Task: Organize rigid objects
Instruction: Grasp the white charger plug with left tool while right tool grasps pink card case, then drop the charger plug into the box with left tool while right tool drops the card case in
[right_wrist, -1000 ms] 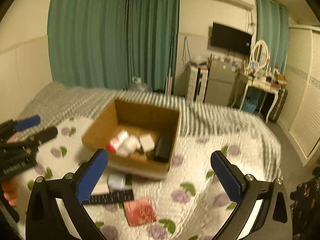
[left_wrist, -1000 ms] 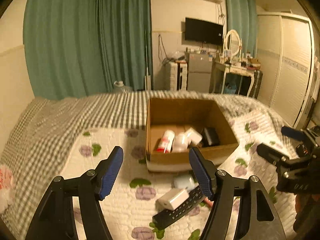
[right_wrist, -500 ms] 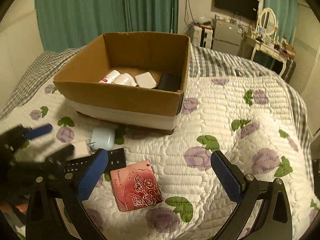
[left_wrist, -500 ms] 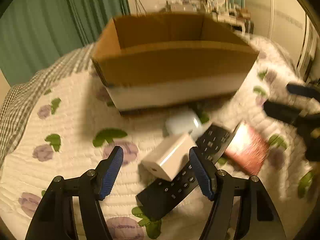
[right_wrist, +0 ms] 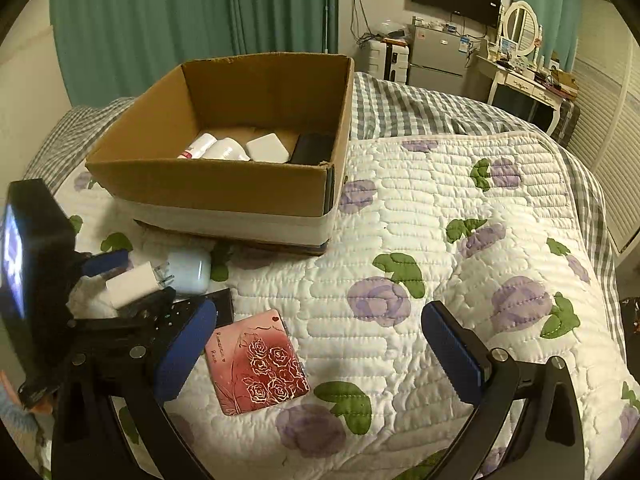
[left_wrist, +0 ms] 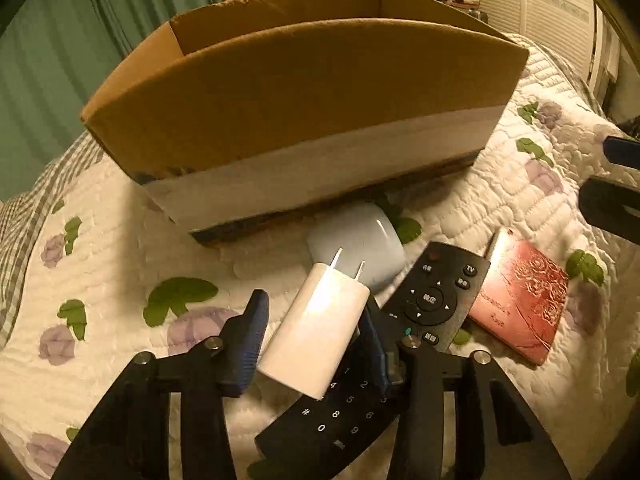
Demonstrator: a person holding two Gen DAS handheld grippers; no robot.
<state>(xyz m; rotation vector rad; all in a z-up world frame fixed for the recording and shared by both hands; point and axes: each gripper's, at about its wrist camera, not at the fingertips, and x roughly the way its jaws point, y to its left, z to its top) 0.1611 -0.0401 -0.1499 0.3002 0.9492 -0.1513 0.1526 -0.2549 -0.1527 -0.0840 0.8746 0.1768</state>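
Observation:
A white plug-in charger (left_wrist: 316,340) lies across a black remote (left_wrist: 432,300) on the quilt, in front of the cardboard box (left_wrist: 300,100). My left gripper (left_wrist: 314,306) straddles the charger. Its jaws are closing, and both blue pads meet the charger's sides. Beside them lie a pale blue rounded case (left_wrist: 360,240) and a red rose-patterned case (left_wrist: 520,300). In the right wrist view my right gripper (right_wrist: 318,312) hangs open over bare quilt, just right of the red case (right_wrist: 256,364). That view also shows the charger (right_wrist: 128,286) in the left gripper (right_wrist: 136,280).
The cardboard box (right_wrist: 208,188) holds white bottles (right_wrist: 220,150), a white block (right_wrist: 268,148) and a dark item (right_wrist: 314,148). The flowered quilt (right_wrist: 460,208) stretches to the right. Green curtains, a small fridge and a dressing table stand beyond the bed.
Both grippers have come down toward the quilt in front of the box. The left jaws have narrowed from wide open to closed around the white charger.

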